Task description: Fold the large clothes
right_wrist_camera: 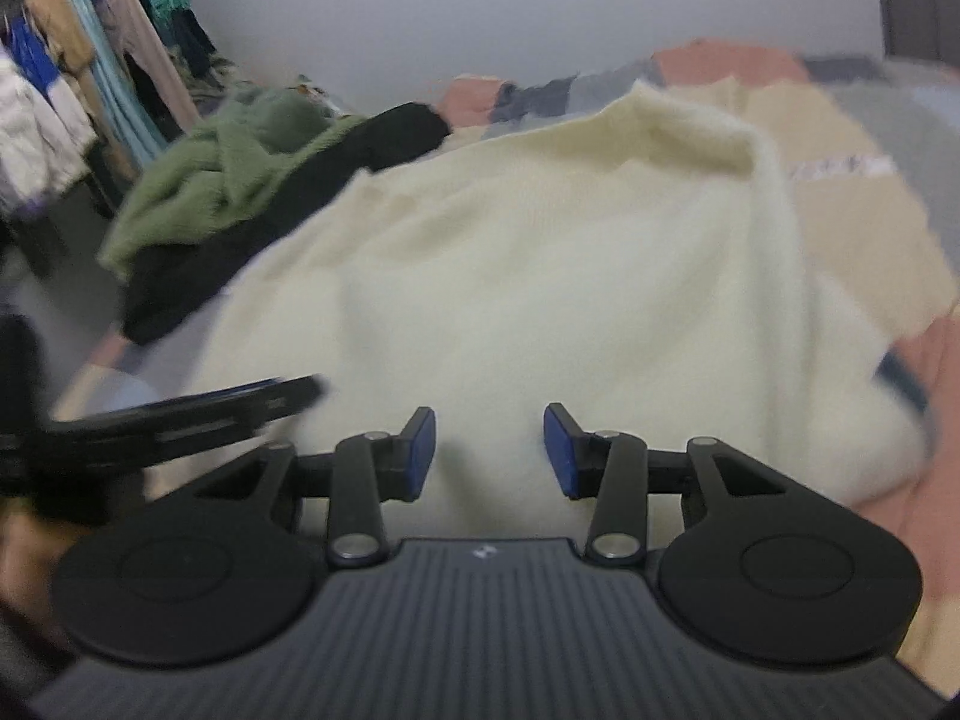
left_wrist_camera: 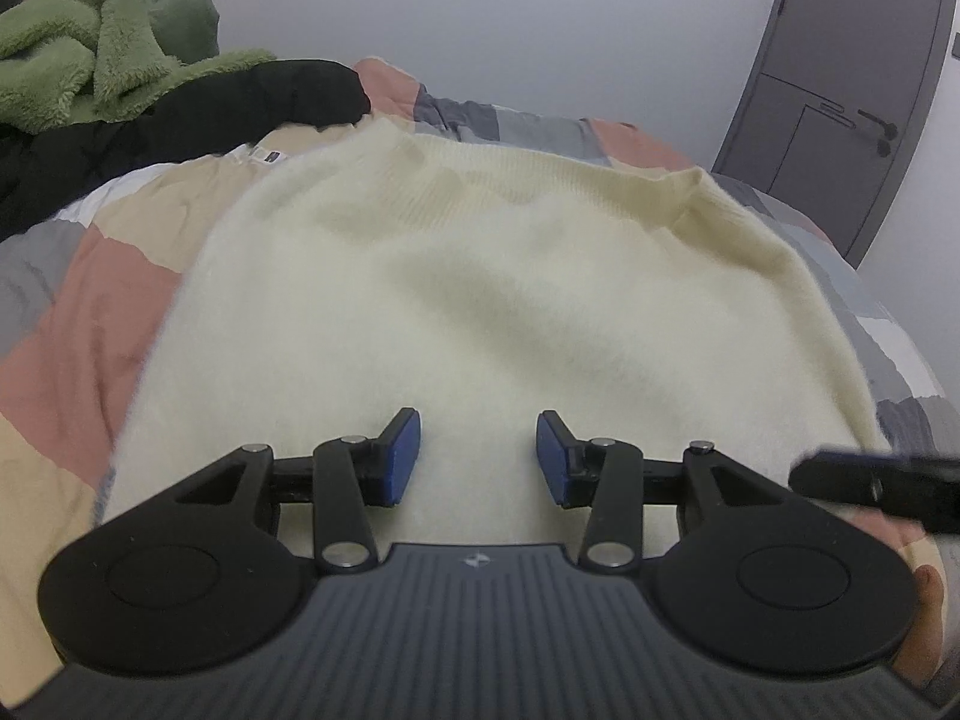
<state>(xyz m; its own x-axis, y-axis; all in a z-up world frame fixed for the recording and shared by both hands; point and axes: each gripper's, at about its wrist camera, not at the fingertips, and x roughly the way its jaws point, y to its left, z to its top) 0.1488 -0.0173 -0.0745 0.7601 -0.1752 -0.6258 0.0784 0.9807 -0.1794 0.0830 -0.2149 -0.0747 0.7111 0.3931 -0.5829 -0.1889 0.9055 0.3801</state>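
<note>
Item: cream fuzzy sweater (left_wrist_camera: 456, 276), spread over the middle of the bed (left_wrist_camera: 66, 324), ribbed band toward the far edge, near end under your two tools, both sides drawn in so it lies as a broad panel. Item: left gripper (left_wrist_camera: 478, 457), jaws parted with nothing between the blue pads (left_wrist_camera: 403, 456), hovering just above the near part of the knit. Item: right gripper (right_wrist_camera: 489, 450), likewise parted and empty, just beside the left one — each shows in the other's view as a dark blur at the edge. By-items: green fleece garment (left_wrist_camera: 78, 54) and black garment (left_wrist_camera: 198, 102) heaped at the far left corner of the bed, the black one touching the sweater's far left edge; grey door (left_wrist_camera: 840, 96) beyond the far right corner. Handling note, as a judgement: the step in hand looks like taking the near end to fold it toward the ribbed band. Set your tools wider apart, one near each side of the near edge, so the fold line runs straight across. Bite through every layer — the pile is thick and soft, so a shallow pinch may slip or lift only the top ply. Raise both corners together and lay them square on the far band, short of the black garment.
</note>
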